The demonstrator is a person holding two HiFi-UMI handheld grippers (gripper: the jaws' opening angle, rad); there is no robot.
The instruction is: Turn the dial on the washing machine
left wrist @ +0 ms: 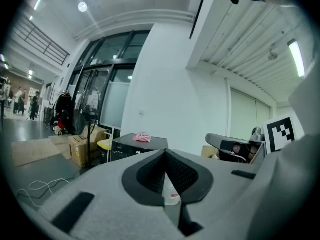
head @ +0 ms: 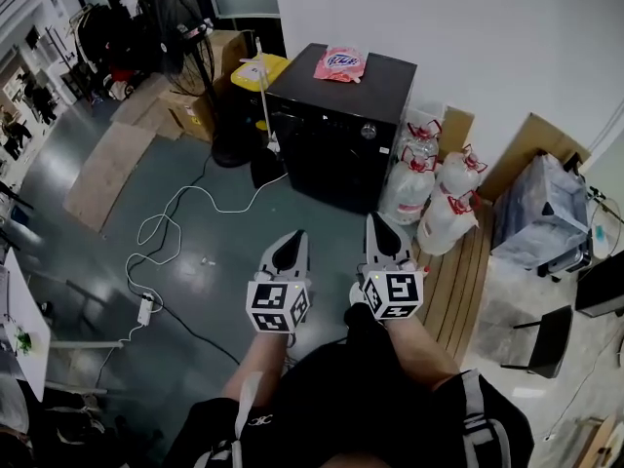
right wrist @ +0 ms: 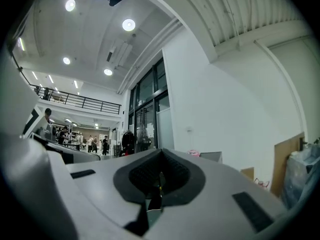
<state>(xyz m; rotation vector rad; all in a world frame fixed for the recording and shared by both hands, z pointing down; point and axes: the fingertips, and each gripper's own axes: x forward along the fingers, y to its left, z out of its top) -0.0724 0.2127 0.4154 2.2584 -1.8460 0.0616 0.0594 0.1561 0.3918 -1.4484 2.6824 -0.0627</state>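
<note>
The black washing machine (head: pixel 336 125) stands against the white wall ahead, with its round dial (head: pixel 369 131) on the upper right of its front. A pink packet (head: pixel 340 63) lies on its top. Both grippers are held side by side over the floor, well short of the machine and pointing at it. My left gripper (head: pixel 292 239) is shut and holds nothing, and so is my right gripper (head: pixel 380 224). In the left gripper view the machine (left wrist: pixel 135 147) shows beyond the shut left gripper (left wrist: pixel 165 158). In the right gripper view only the packet (right wrist: pixel 193 153) peeks over the right gripper (right wrist: pixel 160 159).
A standing fan (head: pixel 185 29) and a yellow stool (head: pixel 259 70) stand left of the machine, with cardboard boxes (head: pixel 190 105) behind. A white cable (head: pixel 166 224) snakes across the floor to a power strip (head: pixel 144 309). Tied white bags (head: pixel 429 188) sit right of the machine beside wooden planks (head: pixel 468 271).
</note>
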